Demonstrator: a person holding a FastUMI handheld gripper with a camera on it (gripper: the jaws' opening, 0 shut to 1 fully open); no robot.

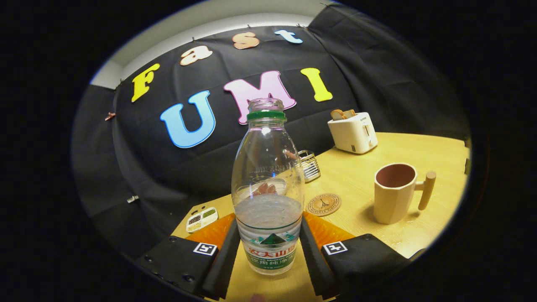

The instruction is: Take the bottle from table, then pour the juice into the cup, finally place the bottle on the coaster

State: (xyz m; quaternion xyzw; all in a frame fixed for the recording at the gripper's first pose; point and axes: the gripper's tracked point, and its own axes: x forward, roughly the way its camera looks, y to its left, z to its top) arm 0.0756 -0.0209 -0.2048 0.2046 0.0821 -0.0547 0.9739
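Through the gripper view I have the bottle (268, 188) standing between the two fingers of the gripper (269, 256), upright on the table (419, 147). Its long axis runs straight up and down, the open mouth with its green neck ring pointing at the ceiling, no cap on it. It is clear plastic and roughly half full of a clear liquid, with a label band round the lower body.

The fingers sit close against the bottle's lower sides, one on each flank at the height of the label. They look to be touching it, but the curved glass and the lens bend things there, so I cannot tell if both are truly pressing or only resting alongside.

Beyond the fingers and to the right of the bottle lies a round coaster (324, 204), flat on the table and just apart from the bottle. Further right stands the cup (394, 193), upright, mouth up, its handle turned away from the bottle; it seems empty as far as I can see inside.

At the back of the table is a toaster (353, 132) with bread in its slot, and a small wire rack (309, 165) shows behind the bottle. Left of the bottle a small divided dish (202, 219) sits near the table's edge.
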